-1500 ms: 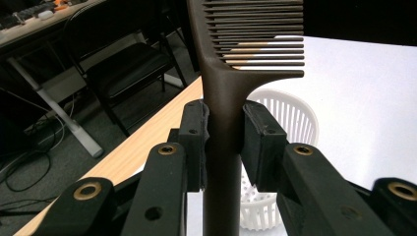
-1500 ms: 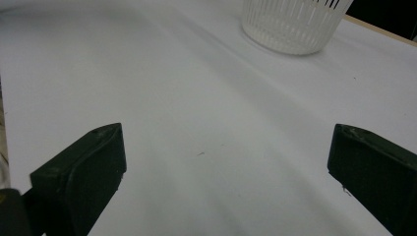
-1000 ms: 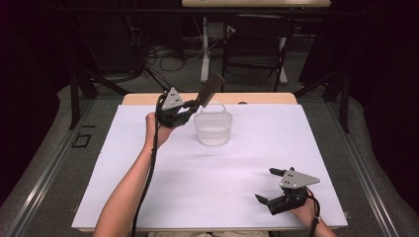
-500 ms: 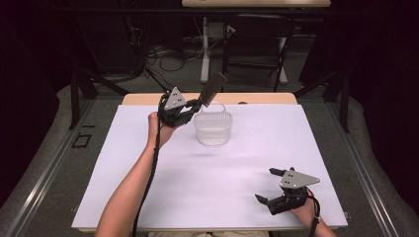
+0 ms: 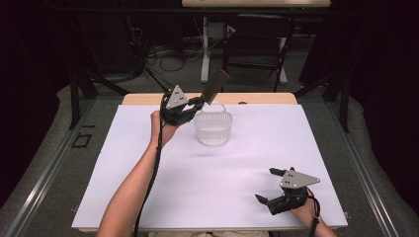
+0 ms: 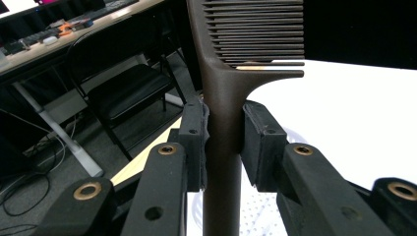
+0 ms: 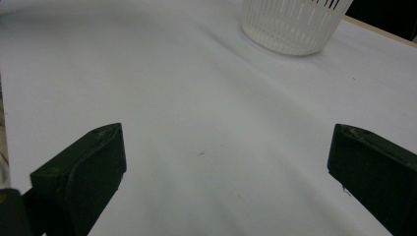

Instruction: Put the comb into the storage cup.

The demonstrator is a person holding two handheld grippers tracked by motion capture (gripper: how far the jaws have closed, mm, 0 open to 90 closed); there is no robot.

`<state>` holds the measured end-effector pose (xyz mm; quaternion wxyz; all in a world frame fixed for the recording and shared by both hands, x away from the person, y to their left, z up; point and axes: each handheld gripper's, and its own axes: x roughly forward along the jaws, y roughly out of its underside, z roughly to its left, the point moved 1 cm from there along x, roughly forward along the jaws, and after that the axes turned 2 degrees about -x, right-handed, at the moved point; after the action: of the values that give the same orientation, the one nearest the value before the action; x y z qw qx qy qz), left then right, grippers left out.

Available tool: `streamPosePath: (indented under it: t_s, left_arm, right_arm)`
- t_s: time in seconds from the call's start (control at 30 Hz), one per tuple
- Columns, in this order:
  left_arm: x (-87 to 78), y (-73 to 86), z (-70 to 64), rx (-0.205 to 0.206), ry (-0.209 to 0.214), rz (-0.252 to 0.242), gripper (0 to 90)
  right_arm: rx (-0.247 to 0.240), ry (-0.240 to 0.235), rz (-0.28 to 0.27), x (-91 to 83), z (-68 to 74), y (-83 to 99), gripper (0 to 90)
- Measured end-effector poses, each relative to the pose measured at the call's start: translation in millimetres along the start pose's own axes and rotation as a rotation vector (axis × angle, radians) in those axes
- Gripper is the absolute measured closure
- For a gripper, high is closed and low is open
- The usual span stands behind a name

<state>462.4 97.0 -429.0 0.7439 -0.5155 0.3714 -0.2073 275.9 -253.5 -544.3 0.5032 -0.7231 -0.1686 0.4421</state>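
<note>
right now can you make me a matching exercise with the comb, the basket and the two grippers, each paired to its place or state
Things:
1. comb
2. basket
3. left gripper
4. right gripper

Places or states:
A. jaws wide open, low over the near right part of the white table
B. stands on the table toward its far side, white and slotted
C. shut on a dark handle
D. held up at a tilt above the basket's far left rim, teeth end uppermost

Pairs: 1-D, 2-B, 3-C, 4-A
</note>
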Motion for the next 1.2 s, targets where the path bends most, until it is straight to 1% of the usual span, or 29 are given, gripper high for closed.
streamPosePath:
  t_s: [0.17, 0.37, 0.53, 0.77, 0.97, 1.03, 1.2]
  left_arm:
    - [2.1, -0.2, -1.3, -0.002, 0.005, -0.008, 72.4]
    - [4.7, 0.6, -1.9, -0.001, 0.001, -0.016, 72.4]
    - [7.0, 1.6, -1.8, -0.011, 0.004, -0.030, 72.4]
    - [9.0, 1.5, -2.9, -0.012, 0.006, -0.046, 72.4]
    - [12.3, 1.4, -4.9, -0.005, 0.015, -0.052, 72.4]
    - [13.4, 1.4, -5.3, 0.003, 0.012, -0.051, 72.4]
    - [14.4, 1.8, -5.3, -0.003, 0.015, -0.063, 72.4]
  right_arm:
    - [0.000, 0.001, 0.000, -0.1, 0.1, 0.0, 1.1]
    - [-0.001, 0.001, 0.000, -0.1, 0.1, -0.1, 1.1]
    - [-0.001, 0.000, -0.001, -0.1, 0.0, 0.0, 1.1]
    - [-0.001, -0.001, -0.001, 0.0, 0.1, 0.0, 1.1]
    - [0.000, -0.002, -0.001, 0.3, -0.1, 0.1, 1.1]
    - [0.000, -0.003, 0.000, 0.4, 0.2, 0.0, 1.1]
    - [0.002, -0.003, 0.000, 0.5, -0.2, 0.2, 1.1]
